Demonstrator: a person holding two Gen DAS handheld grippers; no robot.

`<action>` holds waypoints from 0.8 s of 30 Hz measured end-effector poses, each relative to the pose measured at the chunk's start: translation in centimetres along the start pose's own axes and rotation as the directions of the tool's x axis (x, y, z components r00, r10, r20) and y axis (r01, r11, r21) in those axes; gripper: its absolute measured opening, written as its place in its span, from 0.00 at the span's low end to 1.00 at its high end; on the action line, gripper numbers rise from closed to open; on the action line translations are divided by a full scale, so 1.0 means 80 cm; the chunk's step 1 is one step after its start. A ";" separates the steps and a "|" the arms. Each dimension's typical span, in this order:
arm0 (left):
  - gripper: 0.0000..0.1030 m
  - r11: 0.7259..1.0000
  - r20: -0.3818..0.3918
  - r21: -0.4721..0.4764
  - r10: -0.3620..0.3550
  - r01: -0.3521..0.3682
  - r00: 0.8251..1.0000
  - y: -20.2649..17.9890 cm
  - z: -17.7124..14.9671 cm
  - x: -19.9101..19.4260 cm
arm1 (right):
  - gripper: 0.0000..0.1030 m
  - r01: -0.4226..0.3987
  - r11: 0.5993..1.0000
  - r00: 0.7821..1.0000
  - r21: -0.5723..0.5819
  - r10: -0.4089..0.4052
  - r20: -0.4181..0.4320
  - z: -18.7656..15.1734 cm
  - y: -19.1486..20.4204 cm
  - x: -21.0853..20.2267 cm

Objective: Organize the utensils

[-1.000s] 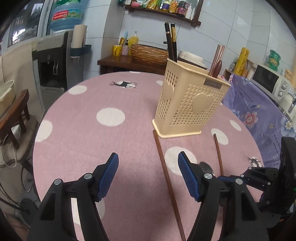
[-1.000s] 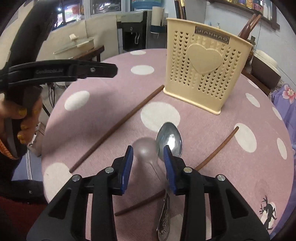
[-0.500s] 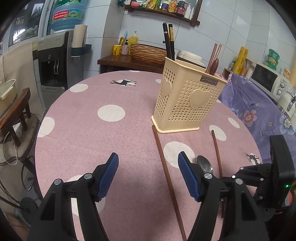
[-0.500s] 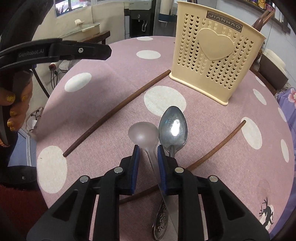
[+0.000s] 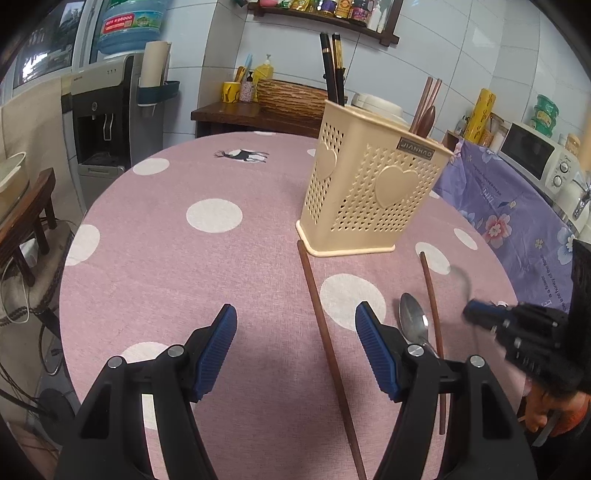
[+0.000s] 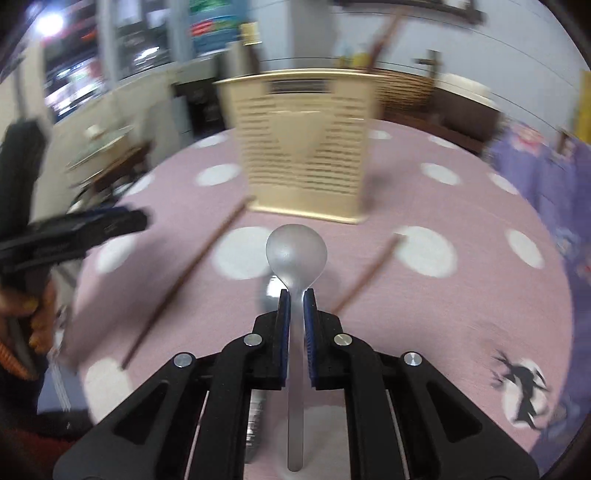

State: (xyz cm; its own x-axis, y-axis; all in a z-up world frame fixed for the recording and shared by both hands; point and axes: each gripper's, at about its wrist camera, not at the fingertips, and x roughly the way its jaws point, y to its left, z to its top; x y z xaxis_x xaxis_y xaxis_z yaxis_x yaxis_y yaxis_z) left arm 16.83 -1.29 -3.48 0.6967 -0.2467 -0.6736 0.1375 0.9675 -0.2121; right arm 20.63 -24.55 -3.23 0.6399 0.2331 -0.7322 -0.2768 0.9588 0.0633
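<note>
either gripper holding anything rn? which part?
The right gripper is shut on the matte spoon, clamped on the handle's neck just below the bowl. The left gripper is open and holds nothing.

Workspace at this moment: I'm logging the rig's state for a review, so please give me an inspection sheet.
Surface: round table with pink polka-dot cloth.
Job's things: beige utensil holder upright, already holding dark chopsticks and wooden utensils; two brown chopsticks, long chopstick and right chopstick, lying loose; shiny metal spoon lying between them; matte spoon held by its handle.
Clutter: nothing seen on the table.
Grippers: left claw open, empty, above the cloth; right claw shut on the matte spoon, view motion-blurred.
Cables: cords on the floor, off the table.
Surroundings: water dispenser, microwave, wall shelf.
</note>
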 end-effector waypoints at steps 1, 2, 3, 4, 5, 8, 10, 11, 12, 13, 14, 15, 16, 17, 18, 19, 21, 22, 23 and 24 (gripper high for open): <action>0.64 1.000 -0.008 0.000 0.000 0.000 1.000 -0.001 -0.001 0.003 | 0.08 0.032 0.998 0.999 0.048 -0.032 -0.012 -0.003 -0.017 -0.001; 0.64 1.000 -0.015 0.000 -0.002 0.002 1.000 -0.001 -0.002 0.006 | 0.08 0.049 0.995 0.999 0.082 -0.047 -0.021 -0.005 -0.028 -0.001; 0.64 1.000 -0.022 0.001 -0.004 0.004 1.000 -0.002 -0.003 0.009 | 0.08 0.068 0.991 0.997 0.114 -0.064 -0.033 -0.009 -0.039 0.000; 0.64 1.000 -0.028 0.002 -0.005 0.005 1.000 -0.003 -0.004 0.011 | 0.08 0.088 0.988 0.996 0.130 -0.083 -0.044 -0.012 -0.046 0.003; 0.64 1.000 -0.035 0.003 -0.005 0.005 0.999 -0.004 -0.005 0.013 | 0.08 0.112 0.984 0.993 0.141 -0.105 -0.054 -0.015 -0.051 0.006; 0.64 1.000 -0.051 0.011 -0.006 0.007 0.999 -0.009 -0.008 0.019 | 0.08 0.140 0.975 0.989 0.171 -0.130 -0.070 -0.026 -0.063 0.014; 0.64 1.000 -0.058 0.021 -0.003 0.004 0.998 -0.013 -0.011 0.022 | 0.08 0.147 0.972 0.988 0.185 -0.136 -0.073 -0.032 -0.065 0.018; 0.64 1.000 -0.062 0.025 -0.001 0.003 0.998 -0.014 -0.012 0.023 | 0.08 0.147 0.971 0.988 0.190 -0.134 -0.075 -0.034 -0.066 0.020; 0.64 1.000 -0.067 0.028 0.001 0.001 0.998 -0.014 -0.012 0.025 | 0.08 0.144 0.970 0.988 0.197 -0.132 -0.076 -0.036 -0.067 0.022; 0.64 1.000 -0.071 0.030 0.004 -0.002 0.997 -0.014 -0.013 0.027 | 0.09 0.144 0.969 0.989 0.201 -0.131 -0.075 -0.037 -0.068 0.024; 0.64 1.000 -0.076 0.031 0.007 -0.005 0.997 -0.015 -0.013 0.029 | 0.09 0.146 0.969 0.988 0.200 -0.135 -0.071 -0.038 -0.067 0.024; 0.64 0.999 -0.084 0.033 0.011 -0.008 0.996 -0.014 -0.014 0.032 | 0.09 0.149 0.969 0.988 0.198 -0.138 -0.072 -0.038 -0.067 0.025; 0.64 0.999 -0.089 0.035 0.014 -0.011 0.996 -0.014 -0.014 0.034 | 0.10 0.148 0.969 0.988 0.199 -0.136 -0.072 -0.038 -0.067 0.025; 0.64 0.999 -0.093 0.036 0.017 -0.014 0.996 -0.015 -0.015 0.036 | 0.16 0.143 0.969 0.989 0.204 -0.131 -0.071 -0.038 -0.066 0.024; 0.64 0.999 -0.098 0.038 0.020 -0.016 0.995 -0.015 -0.015 0.038 | 0.20 0.138 0.968 0.990 0.212 -0.126 -0.069 -0.038 -0.066 0.023; 0.64 0.999 -0.103 0.041 0.022 -0.018 0.994 -0.016 -0.016 0.040 | 0.35 0.141 0.966 0.989 0.218 -0.129 -0.067 -0.038 -0.065 0.022; 0.64 0.999 -0.111 0.050 0.027 -0.021 0.993 -0.019 -0.016 0.045 | 0.48 0.147 0.963 0.989 0.227 -0.138 -0.054 -0.036 -0.064 0.019; 0.64 0.998 -0.115 0.057 0.030 -0.023 0.993 -0.021 -0.016 0.047 | 0.48 0.144 0.962 0.990 0.231 -0.136 -0.050 -0.034 -0.063 0.017; 0.64 0.998 -0.118 0.064 0.033 -0.026 0.992 -0.022 -0.015 0.050 | 0.48 0.139 0.962 0.990 0.237 -0.132 -0.047 -0.032 -0.061 0.016; 0.64 0.997 -0.119 0.068 0.036 -0.028 0.992 -0.023 -0.014 0.052 | 0.48 0.135 0.961 0.991 0.242 -0.128 -0.043 -0.029 -0.060 0.014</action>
State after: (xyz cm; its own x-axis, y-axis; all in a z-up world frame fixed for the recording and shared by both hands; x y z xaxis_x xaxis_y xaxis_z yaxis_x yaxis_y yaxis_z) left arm 18.70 -4.16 -6.69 0.6121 -0.2164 -0.7606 0.1657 0.9756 -0.1443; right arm 20.97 -29.24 -5.94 0.6388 0.1010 -0.7627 -0.0061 0.9920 0.1262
